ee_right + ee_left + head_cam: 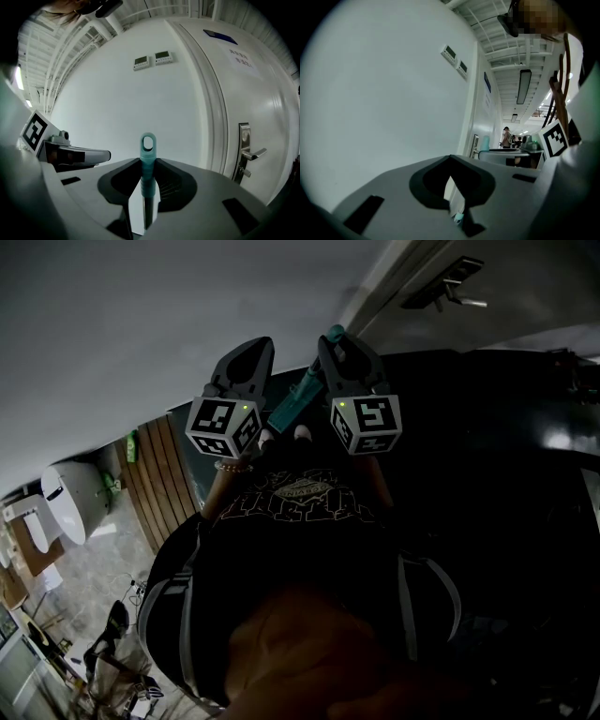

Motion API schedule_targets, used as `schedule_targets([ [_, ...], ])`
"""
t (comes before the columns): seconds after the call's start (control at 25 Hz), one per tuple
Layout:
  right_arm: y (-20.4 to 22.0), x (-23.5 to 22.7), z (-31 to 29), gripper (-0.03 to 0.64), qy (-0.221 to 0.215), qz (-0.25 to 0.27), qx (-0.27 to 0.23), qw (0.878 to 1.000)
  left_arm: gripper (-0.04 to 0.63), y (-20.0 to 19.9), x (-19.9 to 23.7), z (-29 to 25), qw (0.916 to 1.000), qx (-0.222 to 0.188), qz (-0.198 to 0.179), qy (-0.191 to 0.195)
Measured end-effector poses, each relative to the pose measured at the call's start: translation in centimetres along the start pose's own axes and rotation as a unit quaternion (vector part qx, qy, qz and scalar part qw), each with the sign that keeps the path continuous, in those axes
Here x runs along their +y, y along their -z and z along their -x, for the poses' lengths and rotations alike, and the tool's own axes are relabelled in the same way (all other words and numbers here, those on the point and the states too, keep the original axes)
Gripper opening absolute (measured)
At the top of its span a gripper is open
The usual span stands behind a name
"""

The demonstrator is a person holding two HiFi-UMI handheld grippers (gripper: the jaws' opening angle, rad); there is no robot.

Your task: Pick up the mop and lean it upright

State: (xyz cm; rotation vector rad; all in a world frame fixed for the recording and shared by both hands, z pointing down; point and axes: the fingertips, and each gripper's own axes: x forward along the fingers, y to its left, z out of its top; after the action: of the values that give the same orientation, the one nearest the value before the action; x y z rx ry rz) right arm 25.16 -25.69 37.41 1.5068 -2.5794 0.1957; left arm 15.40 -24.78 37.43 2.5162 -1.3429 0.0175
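The mop's handle (291, 407) is a dark pole with a teal grip and a hanging loop at its end. My right gripper (339, 343) is shut on that teal grip, and in the right gripper view the handle (148, 159) stands upright between the jaws of the right gripper (147, 174), its loop poking out above them toward a white wall. My left gripper (251, 351) hovers just left of the handle. In its own view the left gripper (454, 187) has a narrow gap with only wall showing through and a speck of teal below. The mop head is hidden.
A white wall fills the space ahead, with two small wall panels (152, 59) high up. A white door with a metal lever handle (248, 154) stands to the right. A corridor with distant people (506, 137) runs past the wall. My dark-shirted torso (300, 549) blocks the floor below.
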Motion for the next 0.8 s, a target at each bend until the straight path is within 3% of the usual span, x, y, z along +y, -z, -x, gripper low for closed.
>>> schedule_targets([
  [0.36,-0.83,-0.14,-0.10,0.107,-0.005,0.009,-0.004,1.000,0.038,-0.77,0.35,-0.10,0.9998,-0.020,0.005,0.002],
  [0.8,-1.11,-0.76,-0.48,0.107,-0.018,0.012,-0.004,1.000,0.038,-0.59,0.08,-0.79,0.9999,-0.014,-0.002,-0.008],
])
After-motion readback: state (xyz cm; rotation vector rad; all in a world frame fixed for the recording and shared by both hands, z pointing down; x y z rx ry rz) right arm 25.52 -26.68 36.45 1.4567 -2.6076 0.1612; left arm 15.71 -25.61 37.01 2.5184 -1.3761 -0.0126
